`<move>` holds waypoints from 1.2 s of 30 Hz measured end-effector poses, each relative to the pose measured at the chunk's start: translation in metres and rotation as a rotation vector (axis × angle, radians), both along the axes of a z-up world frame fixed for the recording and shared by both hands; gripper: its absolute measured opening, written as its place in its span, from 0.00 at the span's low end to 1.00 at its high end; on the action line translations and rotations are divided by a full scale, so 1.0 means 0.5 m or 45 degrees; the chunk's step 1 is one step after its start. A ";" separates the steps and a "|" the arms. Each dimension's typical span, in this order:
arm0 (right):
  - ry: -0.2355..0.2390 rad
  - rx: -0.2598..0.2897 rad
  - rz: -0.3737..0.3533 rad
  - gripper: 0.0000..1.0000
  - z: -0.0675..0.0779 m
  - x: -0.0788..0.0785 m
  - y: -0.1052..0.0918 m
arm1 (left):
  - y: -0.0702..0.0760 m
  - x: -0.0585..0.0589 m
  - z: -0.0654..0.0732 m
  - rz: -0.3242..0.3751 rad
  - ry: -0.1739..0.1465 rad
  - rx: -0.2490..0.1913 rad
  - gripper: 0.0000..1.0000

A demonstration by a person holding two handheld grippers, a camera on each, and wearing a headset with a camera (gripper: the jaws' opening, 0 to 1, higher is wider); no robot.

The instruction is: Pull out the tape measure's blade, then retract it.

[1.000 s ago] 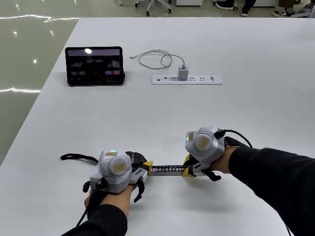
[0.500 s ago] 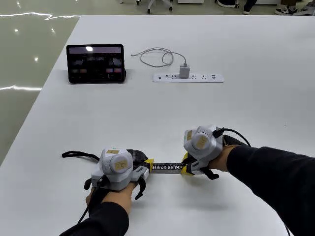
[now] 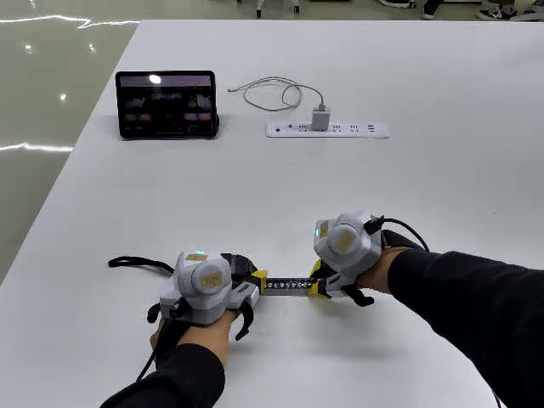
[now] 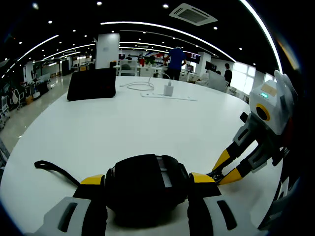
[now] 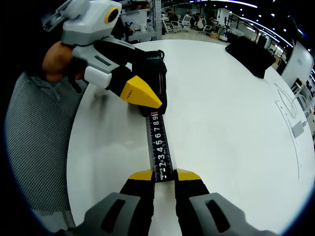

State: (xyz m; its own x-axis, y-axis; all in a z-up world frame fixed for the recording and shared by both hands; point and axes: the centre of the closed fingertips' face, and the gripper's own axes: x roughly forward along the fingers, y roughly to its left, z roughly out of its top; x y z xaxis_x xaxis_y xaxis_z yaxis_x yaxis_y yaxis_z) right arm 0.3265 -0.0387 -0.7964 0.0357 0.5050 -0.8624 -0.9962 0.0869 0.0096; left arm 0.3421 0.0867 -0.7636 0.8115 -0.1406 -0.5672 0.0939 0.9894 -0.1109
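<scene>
Nearest, at 6 o'clock in the head view, the left gripper (image 3: 244, 277) clamps its yellow-tipped jaws on the tape measure (image 3: 237, 266), a rounded matte-black case lying on the smooth white table (image 3: 382, 195). A thin black strap (image 3: 136, 262) curls off the case toward 9 o'clock. From the case a flat, narrow blade (image 3: 287, 286) printed with numerals runs toward 3 o'clock. There the right gripper (image 3: 316, 289) pinches the blade's end between two yellow tips. Farther off, a dark glossy tablet (image 3: 166, 104) stands at 11 o'clock. At 12 o'clock a flat white power strip (image 3: 327, 129) carries a boxy charger (image 3: 320, 117) with a looped cable (image 3: 272, 93).
</scene>
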 end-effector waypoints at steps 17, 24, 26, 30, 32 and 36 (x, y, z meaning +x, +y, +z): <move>0.010 0.036 0.008 0.11 0.000 -0.002 0.020 | 0.001 0.001 0.001 0.004 0.001 -0.004 0.62; -0.005 0.073 -0.018 0.11 0.001 -0.002 0.031 | 0.001 0.001 0.001 0.003 0.003 -0.008 0.62; -0.005 0.073 -0.018 0.11 0.002 -0.003 0.035 | 0.001 0.001 0.000 0.003 0.003 -0.009 0.62; -0.005 0.081 -0.006 0.11 0.001 -0.004 0.043 | 0.001 0.000 0.000 0.002 0.005 -0.011 0.62; -0.008 0.092 -0.001 0.11 -0.002 -0.002 0.052 | 0.001 0.000 0.000 0.002 0.005 -0.012 0.62; -0.008 0.094 0.010 0.11 -0.004 -0.005 0.068 | 0.001 0.000 0.000 0.002 0.006 -0.010 0.62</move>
